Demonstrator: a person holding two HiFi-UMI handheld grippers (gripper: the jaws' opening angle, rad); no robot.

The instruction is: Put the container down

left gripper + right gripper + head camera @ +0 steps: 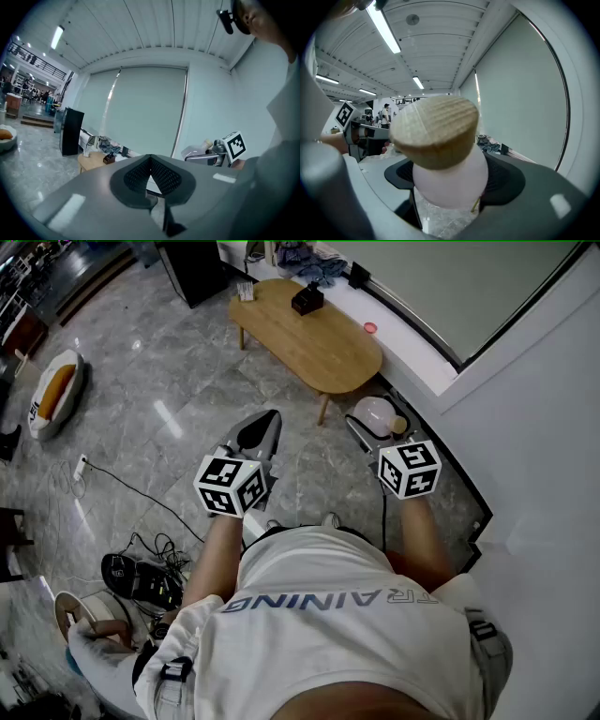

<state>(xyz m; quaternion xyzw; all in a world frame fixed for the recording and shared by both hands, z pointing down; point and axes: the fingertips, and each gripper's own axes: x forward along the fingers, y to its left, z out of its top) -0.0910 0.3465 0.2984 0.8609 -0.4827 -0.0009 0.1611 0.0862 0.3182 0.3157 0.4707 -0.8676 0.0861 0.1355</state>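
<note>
A pale pink round container (451, 180) with a wooden lid (435, 130) sits between the pads of my right gripper (450, 187), which is shut on it and holds it up off the floor. In the head view the container (375, 414) sticks out ahead of the right gripper (386, 432), above the grey marble floor near the white wall. My left gripper (265, 426) hangs level with it to the left; its jaws (150, 163) are shut with nothing between them.
An oval wooden table (323, 345) with a black box (307, 300) stands ahead by the window ledge. Cables and a black device (141, 579) lie on the floor at the left. A white wall (544, 427) runs close on the right.
</note>
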